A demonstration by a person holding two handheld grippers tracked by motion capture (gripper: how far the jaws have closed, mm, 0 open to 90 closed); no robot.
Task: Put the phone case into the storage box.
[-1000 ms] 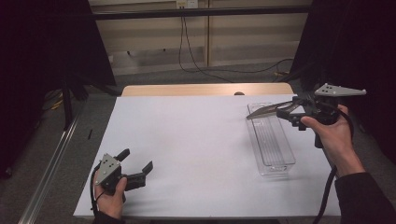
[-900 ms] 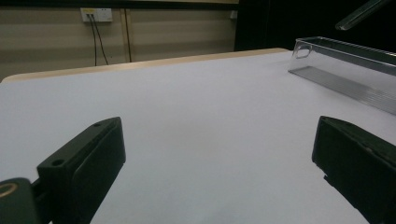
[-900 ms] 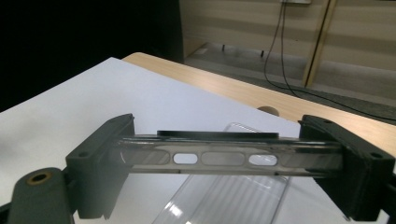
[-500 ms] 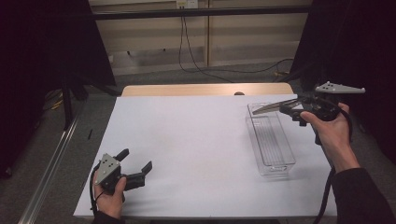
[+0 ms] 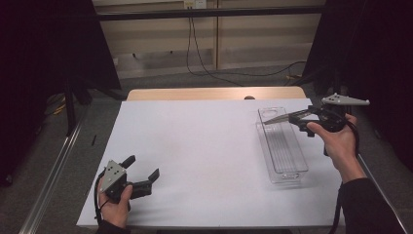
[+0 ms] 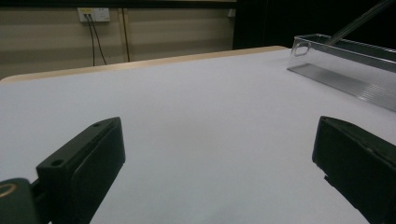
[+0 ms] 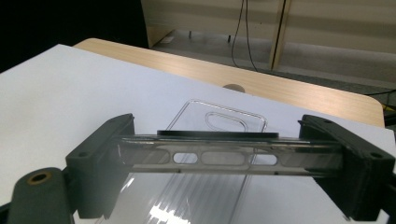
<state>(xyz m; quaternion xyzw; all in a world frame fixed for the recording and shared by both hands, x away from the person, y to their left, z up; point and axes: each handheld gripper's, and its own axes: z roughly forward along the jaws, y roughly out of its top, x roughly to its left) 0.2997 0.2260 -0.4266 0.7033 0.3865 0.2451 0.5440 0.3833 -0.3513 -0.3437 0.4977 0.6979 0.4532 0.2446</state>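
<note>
A clear oblong plastic container (image 5: 285, 152) lies on the white sheet at the right, long axis running away from me. My right gripper (image 5: 303, 117) hovers over its far end, shut on a flat clear lid (image 5: 280, 117) that juts out to the left, tilted. In the right gripper view the lid (image 7: 149, 157) spans the gap between the jaws of the right gripper (image 7: 219, 154), with the container (image 7: 219, 122) beneath. My left gripper (image 5: 142, 166) rests open at the near left of the sheet, nothing between its jaws (image 6: 215, 154). Far right in that view stands the container (image 6: 345, 60).
The white sheet (image 5: 204, 146) covers most of the table; a strip of bare wood (image 5: 214, 93) shows along the far edge. Dark curtains flank both sides, and cables hang on the wall behind.
The right gripper with the lid has sunk slightly and drifted a little left over the container's far end. The left gripper has stayed put.
</note>
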